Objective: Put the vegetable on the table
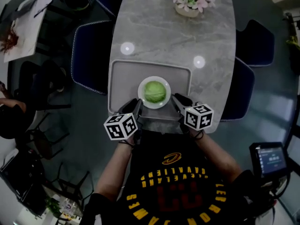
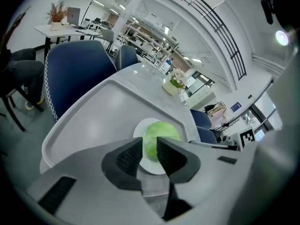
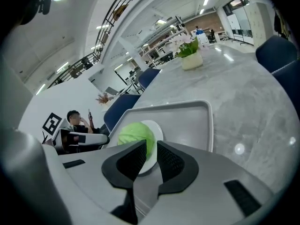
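A round green cabbage (image 1: 155, 91) lies on a white plate (image 1: 142, 100) near the front middle of a grey tray (image 1: 123, 78), which rests on the marble table (image 1: 173, 32). My left gripper (image 1: 136, 107) hovers at the tray's near rim, just left of the plate. My right gripper (image 1: 177, 101) is at the same rim, just right of it. In the left gripper view the jaws of the left gripper (image 2: 149, 146) stand a narrow slit apart, with the cabbage (image 2: 165, 129) beyond. In the right gripper view the right gripper (image 3: 151, 149) looks the same, cabbage (image 3: 133, 134) ahead. Nothing sits between either pair.
A pot of pink flowers (image 1: 190, 1) stands at the table's far end. Dark blue chairs (image 1: 89, 55) (image 1: 244, 81) flank the table on both sides. A small screen device (image 1: 269, 158) is at my lower right. A person sits at the far left.
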The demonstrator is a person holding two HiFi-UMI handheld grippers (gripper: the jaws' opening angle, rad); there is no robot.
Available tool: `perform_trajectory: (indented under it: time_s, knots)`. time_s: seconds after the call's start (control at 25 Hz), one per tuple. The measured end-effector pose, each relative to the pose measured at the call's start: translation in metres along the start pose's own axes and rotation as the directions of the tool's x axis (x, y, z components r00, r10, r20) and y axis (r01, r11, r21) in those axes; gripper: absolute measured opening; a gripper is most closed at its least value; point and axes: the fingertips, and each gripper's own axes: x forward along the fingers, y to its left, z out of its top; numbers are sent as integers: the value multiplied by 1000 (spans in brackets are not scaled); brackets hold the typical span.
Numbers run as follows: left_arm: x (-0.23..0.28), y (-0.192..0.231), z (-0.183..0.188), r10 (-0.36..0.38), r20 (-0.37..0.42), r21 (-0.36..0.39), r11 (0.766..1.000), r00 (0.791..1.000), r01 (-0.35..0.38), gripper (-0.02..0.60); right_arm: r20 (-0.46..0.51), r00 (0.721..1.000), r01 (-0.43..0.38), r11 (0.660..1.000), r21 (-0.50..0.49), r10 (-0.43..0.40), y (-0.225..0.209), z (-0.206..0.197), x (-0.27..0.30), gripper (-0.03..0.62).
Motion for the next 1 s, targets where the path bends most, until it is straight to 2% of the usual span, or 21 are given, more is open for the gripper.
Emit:
perform_trajectory:
  time_s: [0.12, 0.48, 1.0]
  knots:
    - [20, 8, -2, 28, -29, -2, 1000, 999, -29, 91, -31, 1000, 1, 1000, 24, 0, -16, -3, 13, 58]
    - [20, 23, -10, 33, -113, -38, 999, 993, -38, 91, -79, 997, 17, 999, 50, -13, -4, -13, 24, 58]
    - [23, 28, -15, 18, -167, -61, 998, 986, -29, 91, -119, 993, 19, 996, 86, -9, 6, -21, 29, 58]
